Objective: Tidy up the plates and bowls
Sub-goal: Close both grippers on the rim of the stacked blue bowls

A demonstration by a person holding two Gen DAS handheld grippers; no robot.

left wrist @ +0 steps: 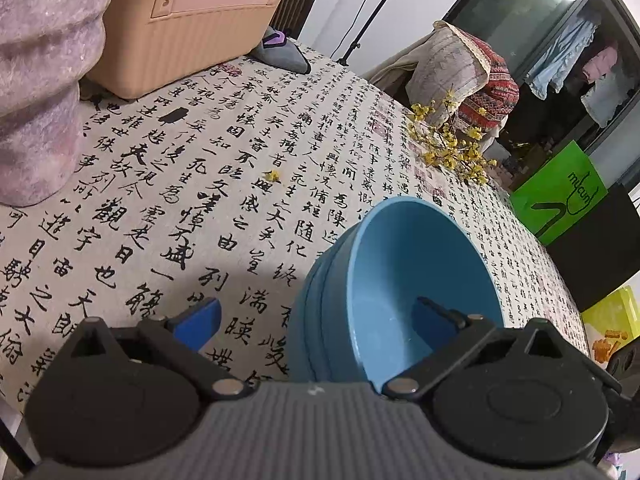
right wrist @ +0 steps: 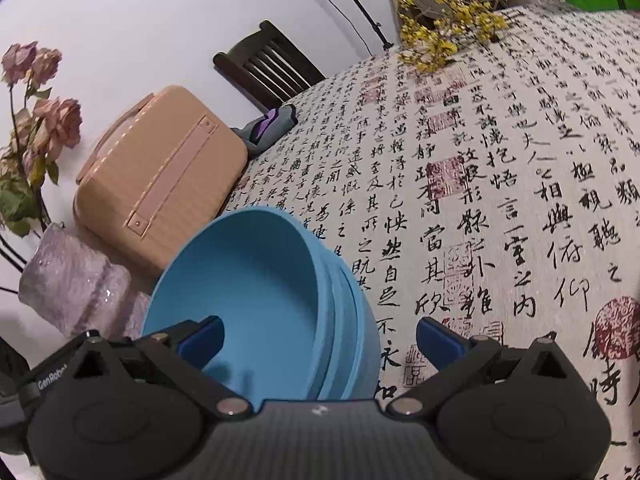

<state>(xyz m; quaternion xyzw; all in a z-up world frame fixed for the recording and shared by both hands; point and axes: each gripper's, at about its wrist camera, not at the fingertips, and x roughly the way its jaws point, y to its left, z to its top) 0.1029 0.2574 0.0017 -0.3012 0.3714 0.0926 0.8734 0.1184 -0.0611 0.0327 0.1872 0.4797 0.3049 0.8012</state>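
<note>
A stack of nested blue bowls (left wrist: 400, 272) (right wrist: 260, 280) rests on a tablecloth printed with calligraphy (left wrist: 200, 200) (right wrist: 520, 200). My left gripper (left wrist: 316, 316) is open and straddles the stack's wall: its right finger (left wrist: 434, 320) is inside the top bowl and its left finger (left wrist: 198, 322) is outside, over the cloth. My right gripper (right wrist: 320, 340) is open too, on the opposite side of the stack. Its left finger (right wrist: 204, 340) dips into the top bowl, while its right finger (right wrist: 438, 342) hangs outside. Neither pair of fingers presses on the wall.
A peach hard case (left wrist: 192, 20) (right wrist: 160, 176) and a purple textured vase (left wrist: 40, 80) (right wrist: 76, 284) stand close behind the bowls. Yellow flower sprigs (left wrist: 448, 148) (right wrist: 444, 28) lie at the table's far edge, near a dark chair (right wrist: 272, 64) and a green bag (left wrist: 560, 192).
</note>
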